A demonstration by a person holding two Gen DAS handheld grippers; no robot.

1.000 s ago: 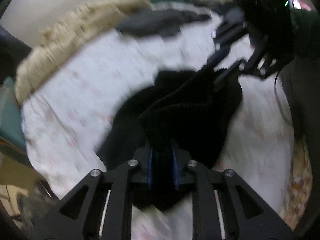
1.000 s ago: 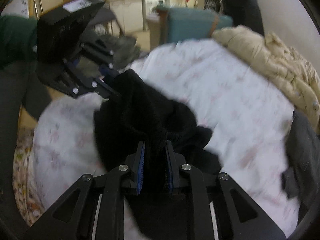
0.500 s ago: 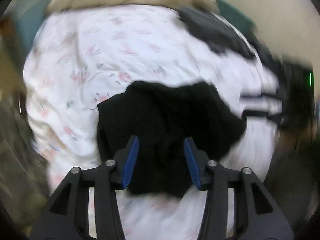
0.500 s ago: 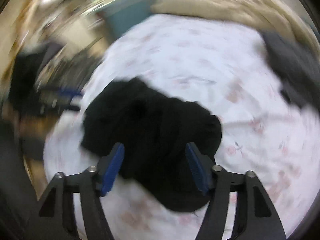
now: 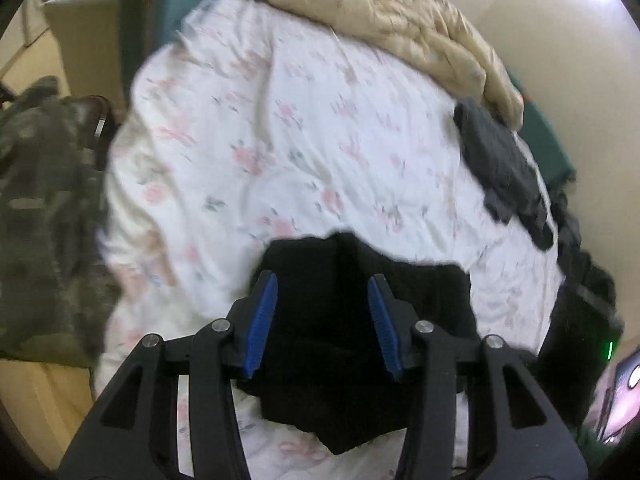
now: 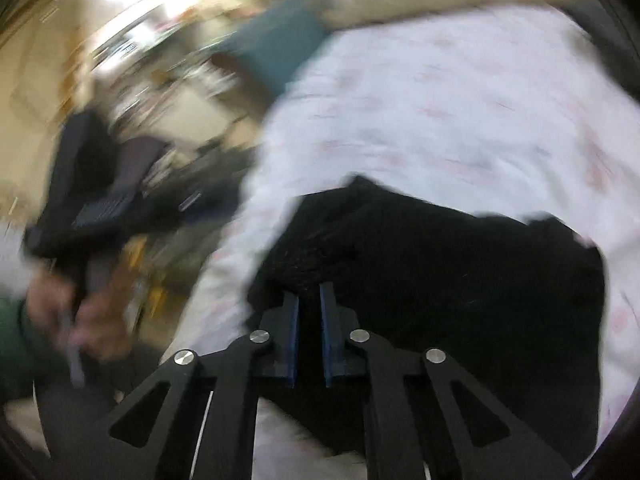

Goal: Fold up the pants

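Observation:
The black pants [image 5: 352,340] lie bunched in a dark heap on the white floral bedsheet [image 5: 280,140]. My left gripper [image 5: 323,292] hovers over the heap with its blue-padded jaws wide open and empty. In the right wrist view the pants [image 6: 460,280] fill the lower middle. My right gripper [image 6: 309,300] has its jaws nearly together at the heap's near left edge. The view is blurred and I cannot tell whether fabric is between them.
A cream quilt [image 5: 400,20] lies along the bed's far edge, a grey garment [image 5: 500,168] at the right. A camouflage item [image 5: 44,208] sits left of the bed. In the right wrist view a hand [image 6: 76,312] and dark objects sit left of the bed.
Both grippers let go of the pants, which dropped onto the sheet. The left stayed open; the right opened wide, then closed again. Both cameras swung round.

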